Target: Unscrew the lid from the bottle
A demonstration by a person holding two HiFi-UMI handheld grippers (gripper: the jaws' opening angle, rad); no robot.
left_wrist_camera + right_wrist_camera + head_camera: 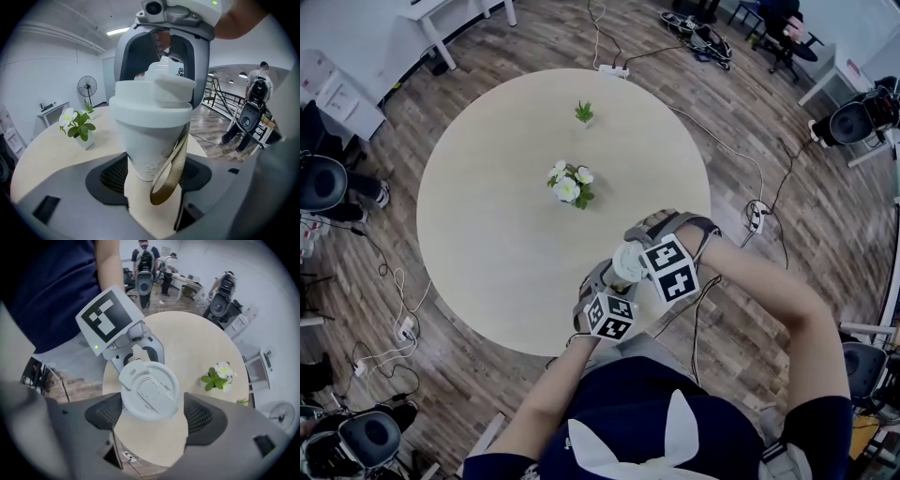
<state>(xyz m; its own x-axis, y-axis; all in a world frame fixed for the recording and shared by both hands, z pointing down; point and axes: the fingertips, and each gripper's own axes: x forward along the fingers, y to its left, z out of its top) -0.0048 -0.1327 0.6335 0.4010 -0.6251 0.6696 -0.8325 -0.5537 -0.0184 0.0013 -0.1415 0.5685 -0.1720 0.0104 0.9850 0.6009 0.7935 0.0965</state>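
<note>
We see a white bottle [150, 136], wide at the top and thin at the bottom, with a smooth round lid [149, 390]. It is by the round table's [506, 234] edge, at 5 o'clock in the head view. The left gripper [152, 180] squeezes its thin part. Only that gripper's view shows the woven tan strap [171, 173] looping down its side. The right gripper view looks down on the lid's flat flap. The right gripper [153, 414] sits loose around the lid, with a small gap at 3 o'clock.
</note>
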